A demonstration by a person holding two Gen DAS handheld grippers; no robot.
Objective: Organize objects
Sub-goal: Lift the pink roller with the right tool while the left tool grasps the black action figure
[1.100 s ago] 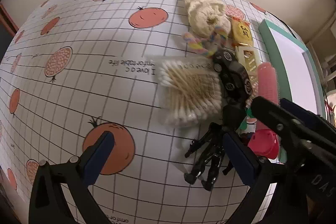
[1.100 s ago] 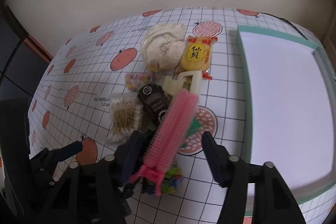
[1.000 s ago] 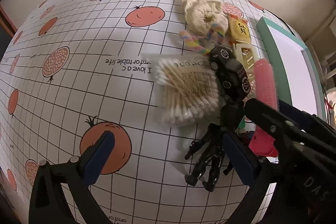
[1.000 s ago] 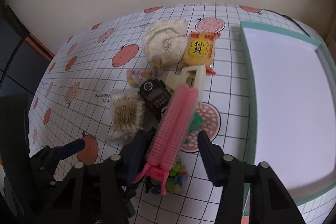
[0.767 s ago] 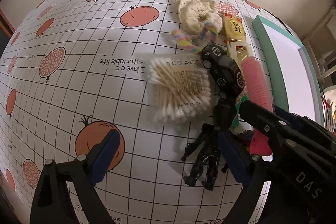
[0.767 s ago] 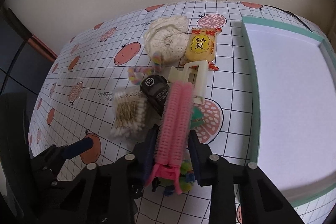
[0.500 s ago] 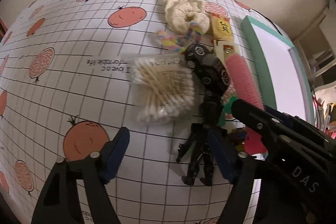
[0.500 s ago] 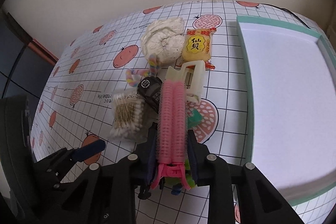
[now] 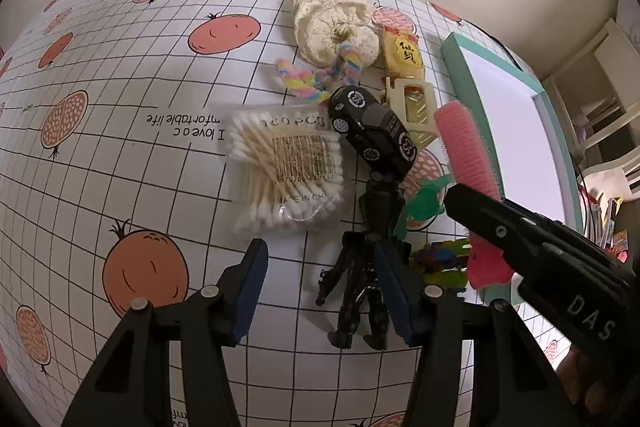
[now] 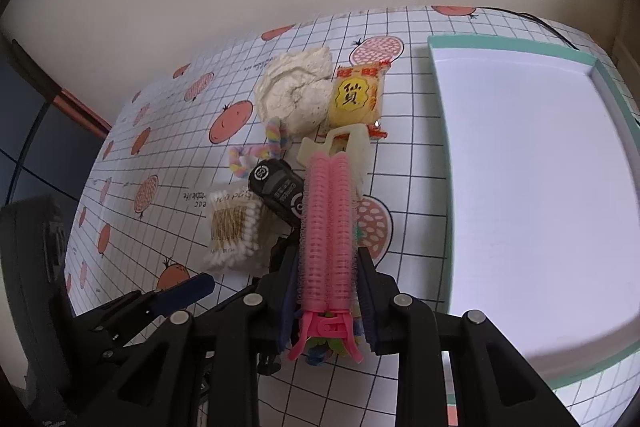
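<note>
My right gripper [image 10: 328, 289] is shut on a pink hair roller [image 10: 326, 227], which stands lengthwise between its pads above the pile. The left wrist view shows the same roller [image 9: 466, 147] in the right gripper [image 9: 492, 219]. My left gripper [image 9: 320, 279] points down at the cloth with its jaws closing; the pads press on nothing. A black robot figure [image 9: 360, 267] lies partly between them, against the right-hand finger [image 9: 394, 291]. A bag of cotton swabs [image 9: 284, 171] lies just beyond the fingertips.
In the pile are a black toy car [image 9: 372, 135], a cream knitted piece [image 9: 332, 23], a yellow snack packet [image 10: 358, 95], a cream plastic clip [image 10: 344, 147], a rainbow rope [image 9: 308, 75] and a green toy [image 9: 424, 199]. A teal-rimmed white tray [image 10: 440, 147] lies to the right.
My right gripper has shut on the pink roller and raised it, now straight between the pads. The left jaws have narrowed towards the black figure.
</note>
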